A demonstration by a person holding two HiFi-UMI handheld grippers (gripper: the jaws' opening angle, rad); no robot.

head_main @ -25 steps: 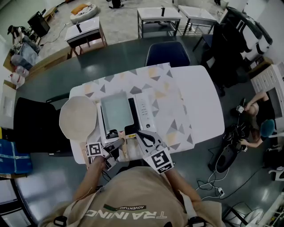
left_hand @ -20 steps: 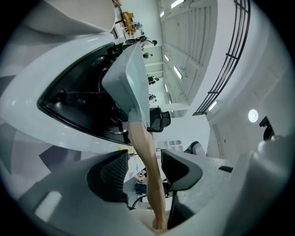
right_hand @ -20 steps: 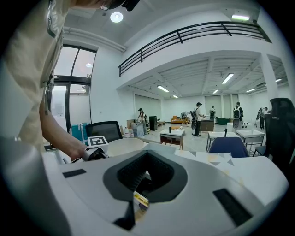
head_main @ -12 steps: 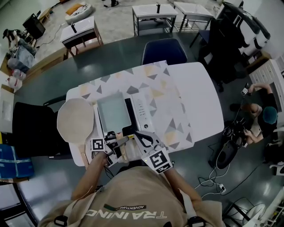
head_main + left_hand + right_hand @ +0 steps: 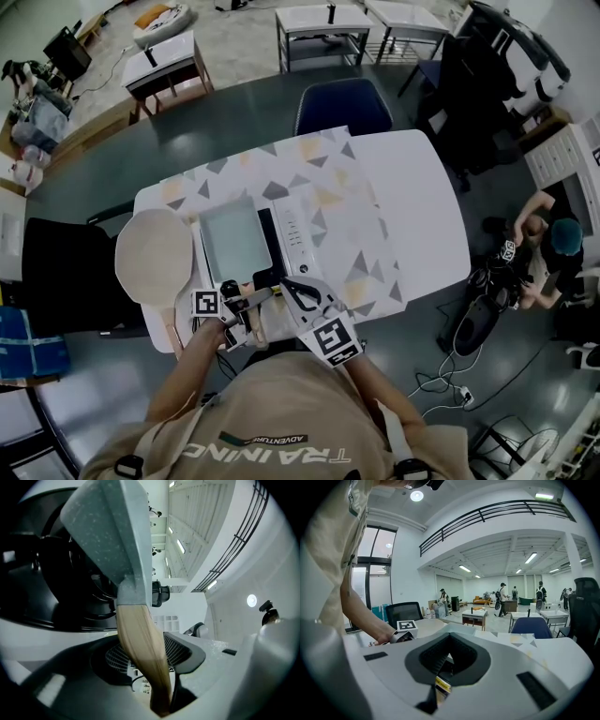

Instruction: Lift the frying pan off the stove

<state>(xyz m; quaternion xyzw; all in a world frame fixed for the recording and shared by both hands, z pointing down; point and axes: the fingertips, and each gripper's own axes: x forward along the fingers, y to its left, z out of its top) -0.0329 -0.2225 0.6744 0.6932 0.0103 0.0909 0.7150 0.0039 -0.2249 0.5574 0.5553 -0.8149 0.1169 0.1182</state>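
Frying pan: square and grey, the frying pan [image 5: 230, 242] is over the left part of the stove [image 5: 298, 234]. From above I can't tell whether it touches the top.
Handle: the pale wooden handle [image 5: 261, 298] points back toward the person at the near table edge.
Left gripper: the left gripper [image 5: 234, 298] is clamped on that handle. Its own view shows the wood running down between the 2 jaws, with the speckled grey pan wall tilted above.
Right gripper: the right gripper [image 5: 289, 284] is just beside the handle, on its right. Its jaws are drawn together with nothing held, and only a thin slit shows between them.
Stove: black top and white control strip, sitting on a triangle-patterned cloth [image 5: 328, 187].
Table: the white table [image 5: 422, 206] also carries a round pale board [image 5: 155, 255], left of the pan.
Beyond: 1 blue chair [image 5: 342, 105] at the far side.
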